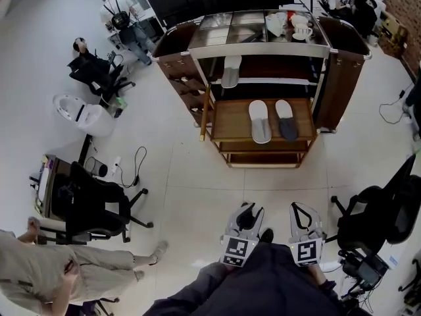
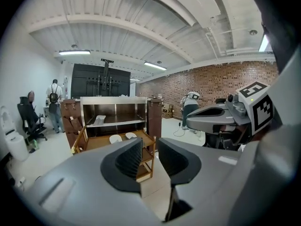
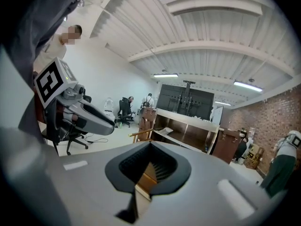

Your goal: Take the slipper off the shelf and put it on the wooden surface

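Note:
A pale grey slipper [image 1: 231, 71] lies on the steel middle shelf [image 1: 276, 81] of the brown cart; in the left gripper view this slipper [image 2: 99, 120] shows far off. On the wooden surface [image 1: 231, 122] in front lie a white slipper [image 1: 260, 120] and a dark grey slipper [image 1: 285, 119], side by side. Both grippers hang close to the person's body, well short of the cart. My left gripper [image 1: 247, 209] [image 2: 149, 149] is open, with only floor showing in the gap. On my right gripper [image 1: 301, 210] [image 3: 150, 144] the tips meet, holding nothing.
Cups and white dishes [image 1: 297, 26] stand on the cart's top. A black office chair [image 1: 92, 206] and a cable [image 1: 135, 166] are on the floor at left, another chair [image 1: 378, 209] at right. A person in beige [image 1: 46, 268] is at the lower left, others at the back.

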Motion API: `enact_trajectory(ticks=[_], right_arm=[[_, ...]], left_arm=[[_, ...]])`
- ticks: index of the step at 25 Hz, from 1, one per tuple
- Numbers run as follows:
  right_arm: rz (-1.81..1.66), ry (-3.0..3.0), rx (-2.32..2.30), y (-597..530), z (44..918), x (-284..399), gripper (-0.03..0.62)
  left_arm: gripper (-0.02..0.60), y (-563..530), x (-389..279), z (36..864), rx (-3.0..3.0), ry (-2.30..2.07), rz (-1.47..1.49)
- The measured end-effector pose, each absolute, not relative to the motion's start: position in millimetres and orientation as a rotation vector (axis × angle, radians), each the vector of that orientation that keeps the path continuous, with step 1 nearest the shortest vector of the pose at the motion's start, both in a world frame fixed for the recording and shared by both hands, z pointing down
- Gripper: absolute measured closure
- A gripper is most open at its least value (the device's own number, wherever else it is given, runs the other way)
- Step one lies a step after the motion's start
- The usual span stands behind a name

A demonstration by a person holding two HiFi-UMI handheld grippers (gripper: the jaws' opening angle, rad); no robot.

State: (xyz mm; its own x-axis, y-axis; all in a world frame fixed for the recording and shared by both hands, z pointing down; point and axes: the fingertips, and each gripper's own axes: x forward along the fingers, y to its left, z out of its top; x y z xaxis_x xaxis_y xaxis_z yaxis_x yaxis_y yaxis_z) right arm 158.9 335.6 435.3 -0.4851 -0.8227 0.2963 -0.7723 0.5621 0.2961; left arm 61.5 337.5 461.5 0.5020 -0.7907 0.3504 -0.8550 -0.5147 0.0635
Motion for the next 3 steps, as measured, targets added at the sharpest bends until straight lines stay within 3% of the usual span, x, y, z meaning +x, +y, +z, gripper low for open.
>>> enact_trajectory(ticks=[3], right_arm=[[-0.171,-2.397,1.304,339.1,433.9,158.1,0.594]], left_arm=[[0.464,342.0,63.2,459.5,2.543,-1.383,0.421]])
